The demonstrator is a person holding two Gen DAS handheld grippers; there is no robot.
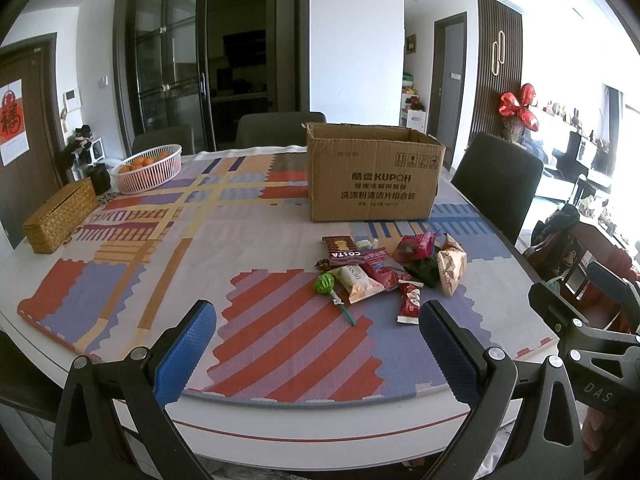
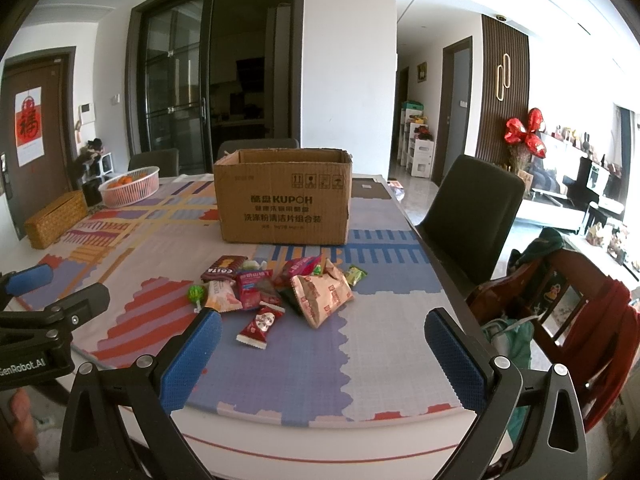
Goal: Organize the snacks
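Both the left gripper [image 1: 318, 338] and the right gripper [image 2: 323, 342] are held spread and empty above the near edge of the surface [image 1: 280, 412], short of the snacks [image 2: 276, 292], which are heaped just in front of the open box [image 2: 282, 200]. The step in hand is judged to be a first pick, best made on a loose outlier such as the red packet [image 2: 260, 325] nearest the right gripper or the lollipop [image 1: 326, 283] at the heap's left. The wrapper should be pinched across its flat width, lifted clear of the box rim and released well inside, so that neighbouring packets are not dragged.
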